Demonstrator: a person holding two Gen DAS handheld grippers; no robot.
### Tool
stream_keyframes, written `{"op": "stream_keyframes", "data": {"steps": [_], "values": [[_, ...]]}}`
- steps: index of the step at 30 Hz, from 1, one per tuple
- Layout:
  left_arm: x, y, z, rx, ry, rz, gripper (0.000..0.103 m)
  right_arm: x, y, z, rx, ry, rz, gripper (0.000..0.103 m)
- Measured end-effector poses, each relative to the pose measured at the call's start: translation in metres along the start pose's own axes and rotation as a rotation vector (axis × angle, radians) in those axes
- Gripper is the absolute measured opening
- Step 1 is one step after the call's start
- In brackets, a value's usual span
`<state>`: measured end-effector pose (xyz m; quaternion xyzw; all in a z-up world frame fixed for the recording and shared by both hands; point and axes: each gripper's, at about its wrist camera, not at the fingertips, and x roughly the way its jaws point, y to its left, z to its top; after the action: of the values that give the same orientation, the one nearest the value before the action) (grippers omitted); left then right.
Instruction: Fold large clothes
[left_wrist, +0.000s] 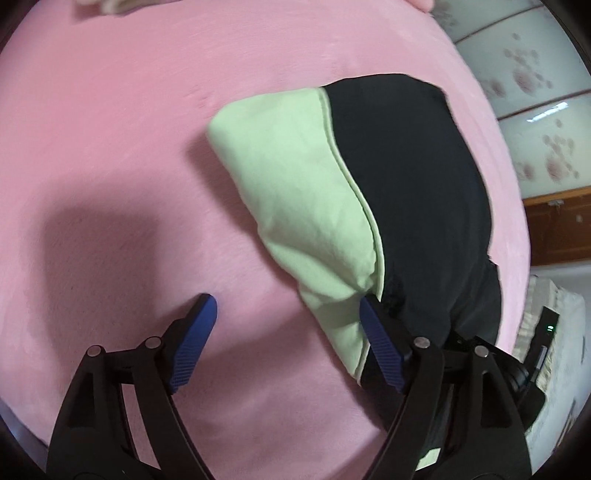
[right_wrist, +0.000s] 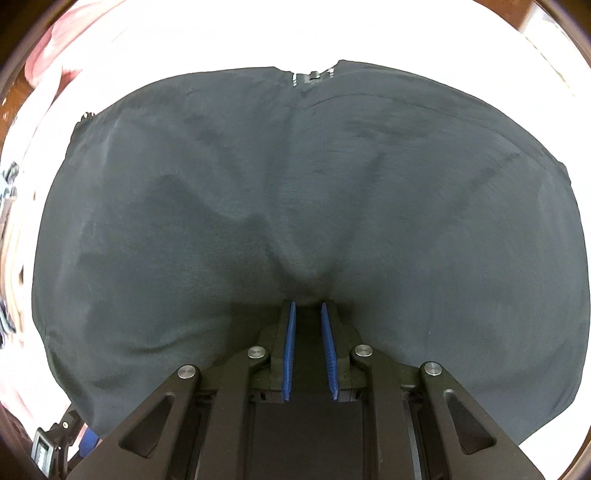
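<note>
While the right tool (right_wrist: 308, 306) pinches the soft, limp black garment (right_wrist: 295, 203), the left tool (left_wrist: 286, 306) gapes wide, empty; grip its folded edge.

Both views bulge with fisheye distortion and darken to a black rim at the corners; the left wrist view is evenly, softly lit, the pink bed cover (left_wrist: 129, 147) carrying a broad soft shadow at lower left, under the left gripper (left_wrist: 284, 306); the wall panels (left_wrist: 535, 110) at the right edge are smeared with blur; in the right wrist view everything around the dark garment (right_wrist: 295, 203) is blown out to white glare, while the cloth's folds stay sharp.
</note>
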<state>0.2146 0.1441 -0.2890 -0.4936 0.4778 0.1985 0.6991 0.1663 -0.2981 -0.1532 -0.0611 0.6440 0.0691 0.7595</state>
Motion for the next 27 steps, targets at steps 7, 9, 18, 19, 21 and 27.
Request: {"op": "stream_keyframes", "data": {"steps": [7, 9, 18, 19, 21, 27], "values": [[0.0, -0.002, 0.016, 0.023, 0.058, -0.141, 0.078, -0.008, 0.0, -0.023, 0.022, -0.027, 0.001, 0.016], [0.006, 0.001, 0.02, -0.025, 0.092, -0.171, 0.078, -0.008, -0.003, -0.025, 0.018, -0.019, 0.004, 0.016], [-0.005, 0.008, 0.018, -0.076, 0.17, -0.31, 0.079, -0.005, -0.023, -0.027, -0.035, -0.031, 0.0, 0.016], [-0.006, 0.005, 0.02, -0.057, 0.13, -0.272, 0.08, -0.002, -0.021, -0.029, -0.041, -0.029, -0.003, 0.016], [-0.001, 0.001, 0.025, -0.05, 0.096, -0.248, 0.08, -0.005, -0.023, -0.03, -0.052, -0.026, -0.004, 0.016], [0.034, -0.002, 0.044, -0.139, -0.011, -0.294, 0.08, -0.01, -0.024, -0.035, -0.091, -0.024, 0.009, 0.016]]}}
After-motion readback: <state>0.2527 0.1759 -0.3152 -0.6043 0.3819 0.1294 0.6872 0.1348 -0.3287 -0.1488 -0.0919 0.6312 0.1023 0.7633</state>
